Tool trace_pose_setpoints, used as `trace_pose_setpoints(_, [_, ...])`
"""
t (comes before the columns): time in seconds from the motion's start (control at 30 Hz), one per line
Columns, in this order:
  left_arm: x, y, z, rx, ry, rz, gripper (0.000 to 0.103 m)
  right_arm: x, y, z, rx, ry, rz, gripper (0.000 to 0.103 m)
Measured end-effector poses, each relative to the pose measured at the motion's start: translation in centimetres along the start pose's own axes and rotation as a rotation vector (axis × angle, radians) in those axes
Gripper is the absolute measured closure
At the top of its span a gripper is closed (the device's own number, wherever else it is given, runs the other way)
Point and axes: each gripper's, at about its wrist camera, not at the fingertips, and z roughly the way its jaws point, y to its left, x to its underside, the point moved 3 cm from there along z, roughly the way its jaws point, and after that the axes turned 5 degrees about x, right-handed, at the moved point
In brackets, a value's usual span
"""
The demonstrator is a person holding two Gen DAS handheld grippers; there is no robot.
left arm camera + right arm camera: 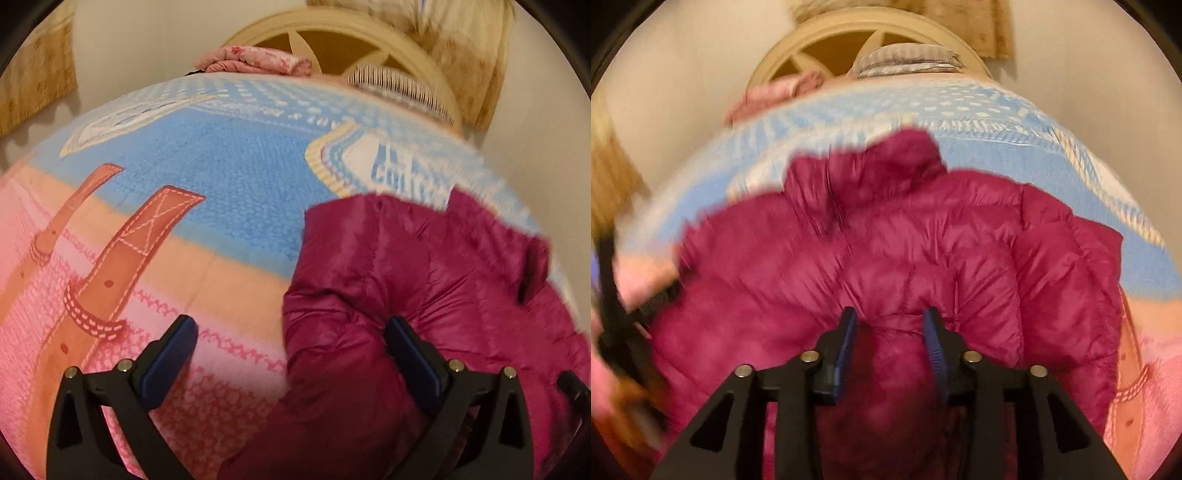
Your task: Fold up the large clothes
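Soft warm indoor light, heavy motion blur, fisheye bending, dark corners

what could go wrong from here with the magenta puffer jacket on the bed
1. The right gripper pinches only a small puffed ridge of the slippery-looking magenta jacket; it could slip out when pulled.
2. The left gripper is wide open, straddling the jacket's edge and the patterned blanket; closing now might catch blanket too.
3. Both views are motion-blurred, so a fast move may bunch the jacket rather than fold it flat.

Both wrist views look down close, sharing the magenta jacket [424, 295] and headboard [827, 27].
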Motion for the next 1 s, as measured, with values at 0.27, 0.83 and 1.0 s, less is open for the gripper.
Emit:
trace_pose_setpoints(0.27, [0.3,-3.0,-4.9,0.008,-0.261,0.136,0.000,-10.6,0.2,3.3,-0.035,0.044,0.206,0.010])
trace_pose_setpoints(0.83, [0.1,-2.4,-2.7,0.050,-0.149,0.081,0.000,-13.0,-1.6,10.4,0.164,0.262,0.216,0.083])
trace_pose_setpoints(1.0, [0.0,-1.7,-2.6,0.061,-0.144,0.050,0.000,-10.4,-4.2,6.6,0.150,0.247,0.208,0.089])
